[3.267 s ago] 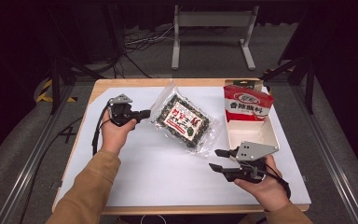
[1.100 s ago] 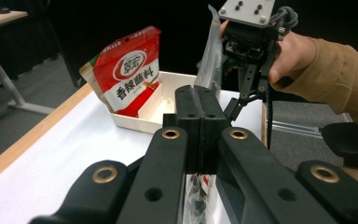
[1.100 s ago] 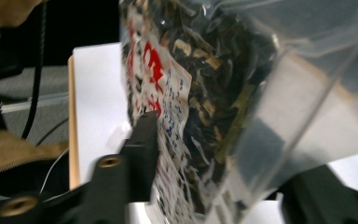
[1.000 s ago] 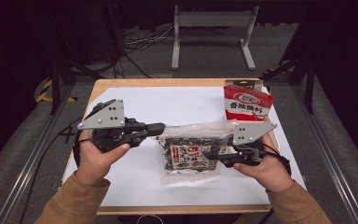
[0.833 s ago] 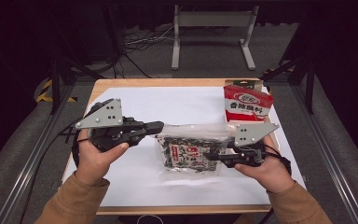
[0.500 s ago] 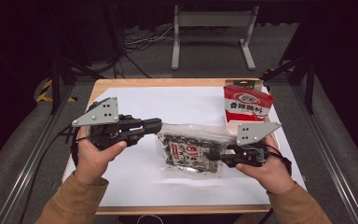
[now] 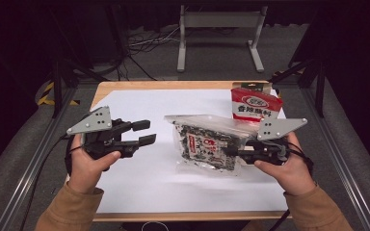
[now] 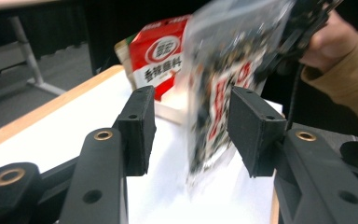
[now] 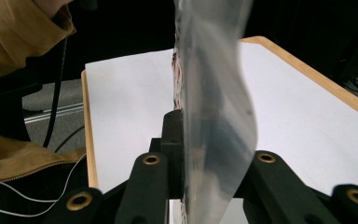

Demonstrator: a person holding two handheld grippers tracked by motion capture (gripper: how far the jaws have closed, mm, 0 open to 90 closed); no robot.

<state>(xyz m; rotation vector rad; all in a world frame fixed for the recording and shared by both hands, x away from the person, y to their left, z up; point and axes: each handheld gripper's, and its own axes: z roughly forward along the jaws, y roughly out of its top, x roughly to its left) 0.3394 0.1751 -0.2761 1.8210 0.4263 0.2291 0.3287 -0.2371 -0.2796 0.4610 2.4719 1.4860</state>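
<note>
my right gripper (image 7: 237,154) was clamped on the edge of the clear snack bag (image 7: 207,147), holding it off the white sheet (image 7: 139,192) near the middle of the table (image 7: 173,85). in the right gripper view the film stood pinched between the two black jaws, so that grip looked firm to me.

what had changed over the last second was on the other side. my left gripper (image 7: 147,133) had been close against the bag's left edge; now it sat back from it, with a plain strip of white sheet between its tips and the plastic. its jaws stood parted, holding nothing. in the left gripper view the bag (image 8: 223,93) hung beyond the two open pads (image 8: 140,126), blurred, with the red packet (image 8: 161,56) further off behind it.

the bag had also drifted a little to the right with my right hand (image 7: 289,168), and it now lay just in front of the red packet (image 7: 255,103) standing in its tray at the far right.

i read that as the bag being carried by the right gripper alone. if a two-sided hold was wanted, the left one had to come in again onto the near edge.
</note>
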